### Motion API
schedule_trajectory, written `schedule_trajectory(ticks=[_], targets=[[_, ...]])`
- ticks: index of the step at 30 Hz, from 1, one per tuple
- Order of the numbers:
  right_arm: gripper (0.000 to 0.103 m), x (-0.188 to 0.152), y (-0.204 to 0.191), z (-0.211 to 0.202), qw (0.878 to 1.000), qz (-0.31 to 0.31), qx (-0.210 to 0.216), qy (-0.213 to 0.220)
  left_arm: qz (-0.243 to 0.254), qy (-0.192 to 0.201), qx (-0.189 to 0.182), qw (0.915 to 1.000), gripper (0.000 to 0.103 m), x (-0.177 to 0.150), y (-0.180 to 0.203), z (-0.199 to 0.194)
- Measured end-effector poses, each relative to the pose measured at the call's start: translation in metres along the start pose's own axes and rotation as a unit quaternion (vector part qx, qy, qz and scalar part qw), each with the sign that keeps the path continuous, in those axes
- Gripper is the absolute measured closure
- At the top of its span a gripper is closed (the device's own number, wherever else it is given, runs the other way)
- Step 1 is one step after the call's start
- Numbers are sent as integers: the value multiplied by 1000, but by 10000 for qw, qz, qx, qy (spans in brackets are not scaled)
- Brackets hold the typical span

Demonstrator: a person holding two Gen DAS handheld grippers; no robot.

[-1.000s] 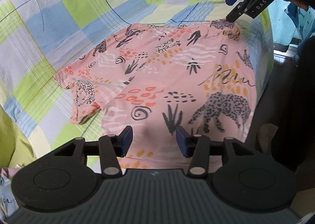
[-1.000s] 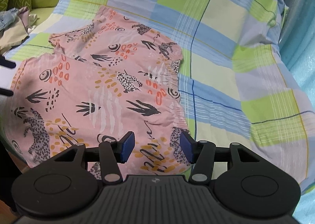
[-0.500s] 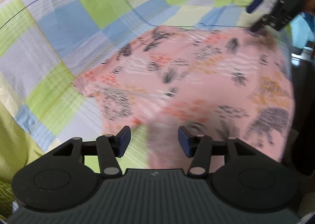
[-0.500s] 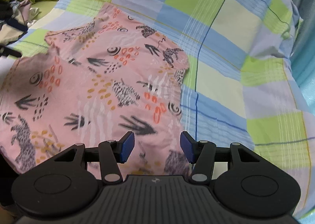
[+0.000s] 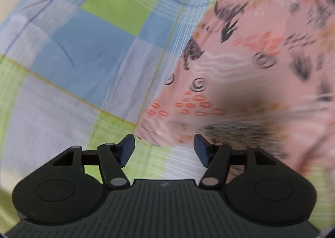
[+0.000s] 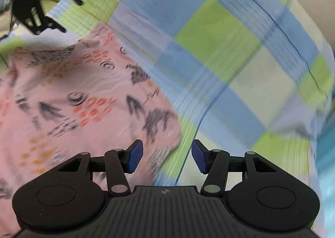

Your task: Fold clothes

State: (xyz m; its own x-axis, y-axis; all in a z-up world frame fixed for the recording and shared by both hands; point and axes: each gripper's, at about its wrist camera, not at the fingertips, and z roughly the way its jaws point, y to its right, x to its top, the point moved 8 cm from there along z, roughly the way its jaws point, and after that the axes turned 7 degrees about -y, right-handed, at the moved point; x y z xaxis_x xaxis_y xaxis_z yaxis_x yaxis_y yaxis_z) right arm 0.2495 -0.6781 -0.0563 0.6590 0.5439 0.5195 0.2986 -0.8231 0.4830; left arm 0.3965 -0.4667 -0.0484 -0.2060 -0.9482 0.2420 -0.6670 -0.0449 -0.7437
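Observation:
A pink garment [image 5: 251,74] printed with dark animals and orange spots lies flat on a checked sheet [image 5: 83,49]. In the left wrist view my left gripper [image 5: 164,149] is open, low over the garment's near left corner, nothing between its blue pads. In the right wrist view the same garment [image 6: 73,102] fills the left half, and my right gripper [image 6: 167,157] is open just above its right edge. The left gripper [image 6: 39,5] shows at the top left of that view, beyond the garment's far corner. Both views are motion-blurred.
The blue, green and lilac checked sheet [image 6: 230,60] covers the whole surface and slopes away to the right. A turquoise strip [image 6: 326,164] runs down the right edge of the right wrist view. A pale green patch [image 5: 5,212] shows at the lower left.
Both grippers have swept forward and outward over the garment, the left to its left corner, the right to its right edge. Both stay open. The garment lies as before.

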Motion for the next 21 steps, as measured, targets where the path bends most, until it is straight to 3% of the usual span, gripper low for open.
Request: schedule_trajectory(ticks=[8, 13, 18, 21], targets=[[49, 24, 26, 67, 9991, 214, 343, 153, 356, 245, 10, 9991, 61, 8, -20, 60], [49, 27, 28, 89, 9991, 142, 387, 123, 649, 72, 110, 9978, 67, -1, -23, 84], [49, 28, 25, 95, 9990, 148, 393, 144, 273, 57, -65, 9996, 70, -8, -32, 96], [49, 25, 30, 96, 9987, 271, 400, 145, -75, 86, -301, 9995, 81, -6, -41, 96]])
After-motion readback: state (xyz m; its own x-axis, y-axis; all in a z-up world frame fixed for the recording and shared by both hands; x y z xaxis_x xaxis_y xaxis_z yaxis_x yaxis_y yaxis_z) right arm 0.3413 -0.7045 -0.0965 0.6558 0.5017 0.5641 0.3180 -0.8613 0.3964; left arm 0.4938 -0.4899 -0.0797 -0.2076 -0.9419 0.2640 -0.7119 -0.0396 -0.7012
